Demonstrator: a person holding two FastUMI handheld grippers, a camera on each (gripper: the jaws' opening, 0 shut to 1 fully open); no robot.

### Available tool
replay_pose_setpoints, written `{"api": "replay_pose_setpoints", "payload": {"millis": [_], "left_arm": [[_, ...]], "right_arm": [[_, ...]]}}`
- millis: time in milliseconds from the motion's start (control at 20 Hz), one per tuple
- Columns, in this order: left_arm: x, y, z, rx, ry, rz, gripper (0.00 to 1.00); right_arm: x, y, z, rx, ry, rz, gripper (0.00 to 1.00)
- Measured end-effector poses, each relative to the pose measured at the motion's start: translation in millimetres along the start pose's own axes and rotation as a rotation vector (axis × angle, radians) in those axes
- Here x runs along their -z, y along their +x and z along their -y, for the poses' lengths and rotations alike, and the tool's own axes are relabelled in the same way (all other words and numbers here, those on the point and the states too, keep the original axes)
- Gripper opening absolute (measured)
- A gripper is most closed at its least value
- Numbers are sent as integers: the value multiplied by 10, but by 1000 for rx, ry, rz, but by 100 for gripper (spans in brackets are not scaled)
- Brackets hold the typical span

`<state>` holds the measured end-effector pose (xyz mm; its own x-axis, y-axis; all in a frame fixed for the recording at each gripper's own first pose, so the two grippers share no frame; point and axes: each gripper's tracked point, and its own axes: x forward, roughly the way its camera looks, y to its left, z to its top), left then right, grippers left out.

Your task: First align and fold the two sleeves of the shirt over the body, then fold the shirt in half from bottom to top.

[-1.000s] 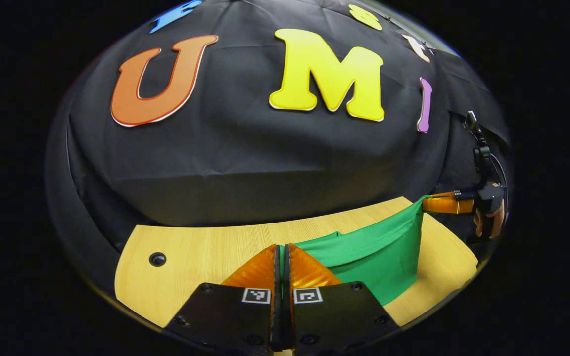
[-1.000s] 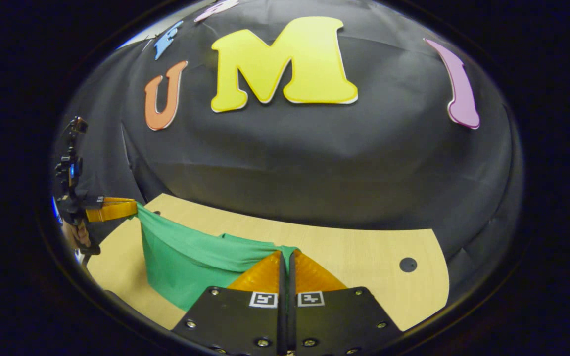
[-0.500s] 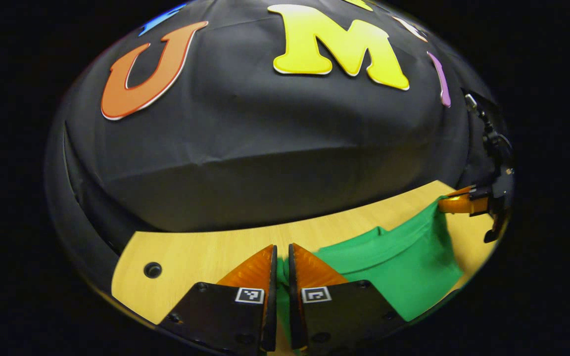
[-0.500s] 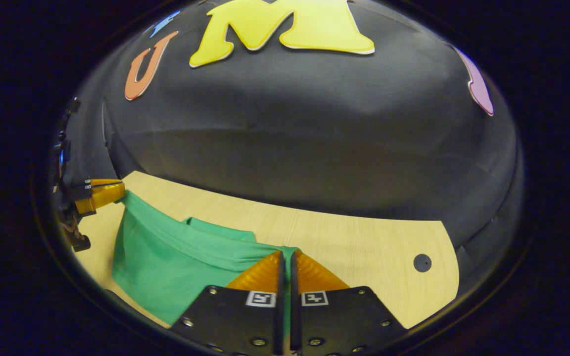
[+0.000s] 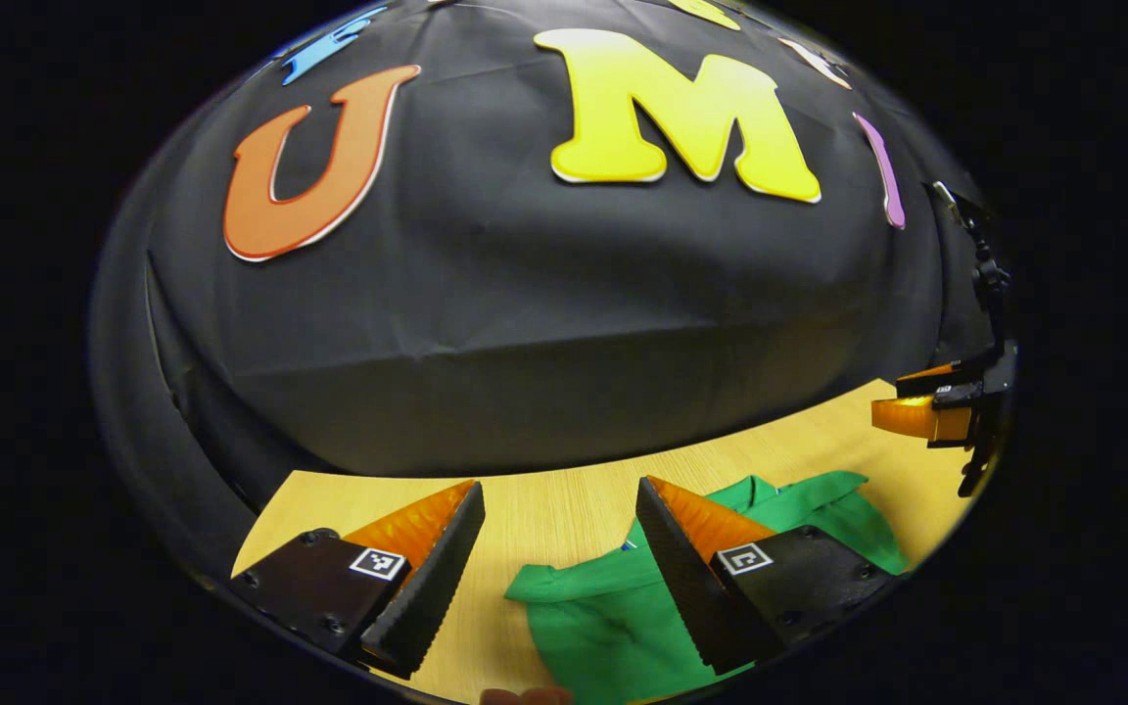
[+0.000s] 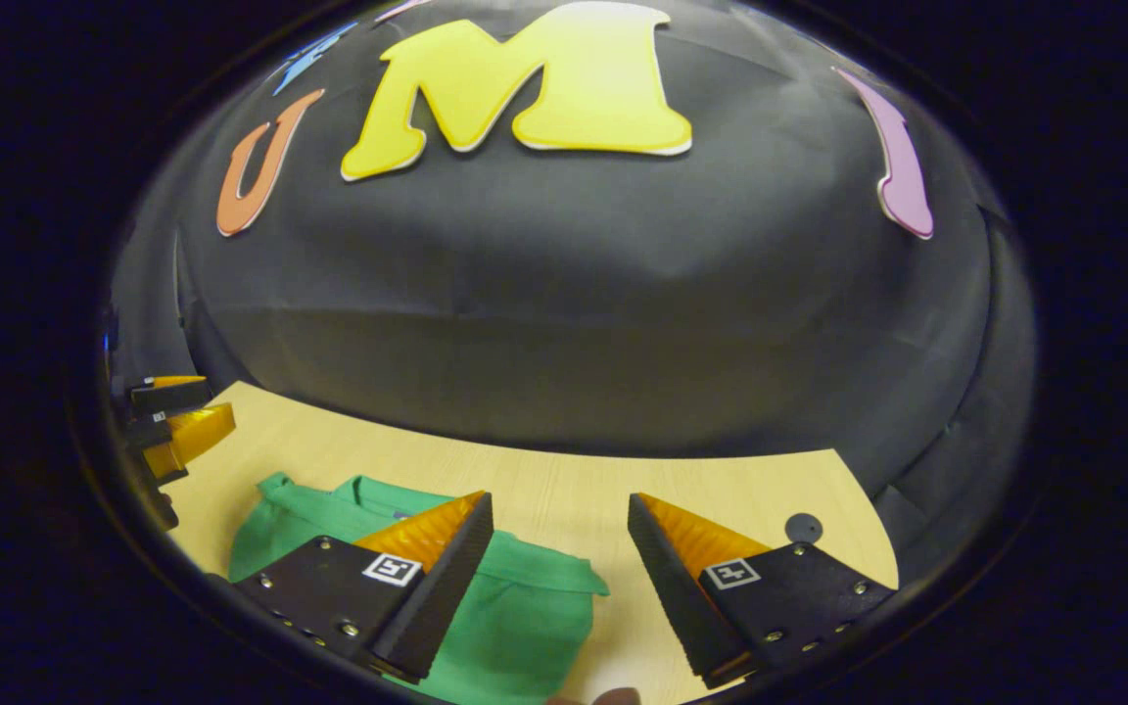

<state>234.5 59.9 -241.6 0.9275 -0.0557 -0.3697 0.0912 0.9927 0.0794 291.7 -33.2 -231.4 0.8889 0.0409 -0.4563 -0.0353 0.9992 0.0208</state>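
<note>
Both claws let go since earlier: your left claw (image 5: 559,548) and right claw (image 6: 559,553) gape empty over the shirt (image 5: 613,612) (folded, looks finished) on the bench (image 5: 564,494).

1. This is a recording booth, a staged set and not a lived-in room: black cloth (image 5: 525,294) hangs as the wall straight ahead of the left tool (image 5: 559,548) and wraps round to both sides.
2. The same cloth (image 6: 574,323) closes off everything ahead of the right tool (image 6: 559,558), its lower edge meeting the far rim of the surface.
3. The surface (image 5: 564,499) is pale wood-grain board with a rounded outline; in the right gripper view it (image 6: 701,490) carries a small dark round hole (image 6: 803,528) just beyond the tool's right finger.
4. A green shirt (image 5: 603,617) lies on the surface beneath the tools, the one household item in this bare set.
</note>
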Motion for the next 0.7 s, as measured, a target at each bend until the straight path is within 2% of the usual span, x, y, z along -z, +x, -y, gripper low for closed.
{"api": "replay_pose_setpoints", "payload": {"millis": [250,550,700], "left_arm": [[-553,-735,-115,-75,-83,90,99],[-1211,-1848,32,-93,-161,208,99],[-1366,-2328,28,-134,-150,252,99]], "right_arm": [[-436,-721,-86,-13,26,101,89],[-1014,-2038,-370,-55,15,284,89],[-1074,-2607,-489,-68,-8,341,89]]}}
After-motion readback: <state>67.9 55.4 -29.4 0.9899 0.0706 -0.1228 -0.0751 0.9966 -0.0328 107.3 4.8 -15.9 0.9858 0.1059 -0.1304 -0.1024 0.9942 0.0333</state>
